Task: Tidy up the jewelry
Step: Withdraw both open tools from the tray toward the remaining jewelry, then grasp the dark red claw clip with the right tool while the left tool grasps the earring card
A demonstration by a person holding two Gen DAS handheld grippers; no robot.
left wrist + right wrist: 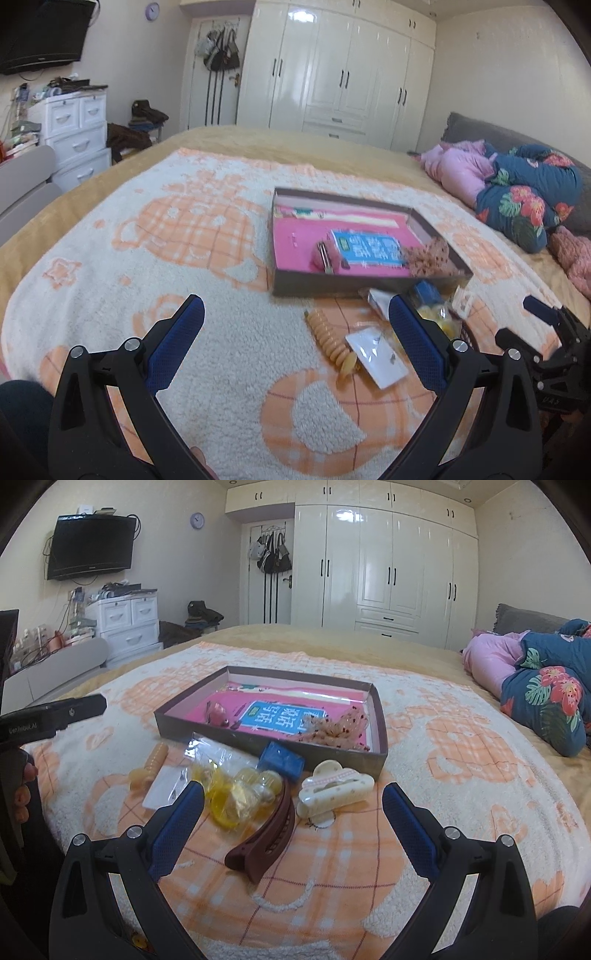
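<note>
Both my grippers, left [295, 332] and right [293, 812], gape wide, empty. Shallow box [380, 734] on blanket [221, 369]. Only my right view lists brown clip [264, 838], cream claw clip [334, 788] before the box.

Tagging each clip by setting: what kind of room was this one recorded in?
Most likely a home bedroom. The work surface is a bed under a fleecy blanket, a white built-in wardrobe fills the far wall, and a TV hangs above a small drawer unit.
</note>
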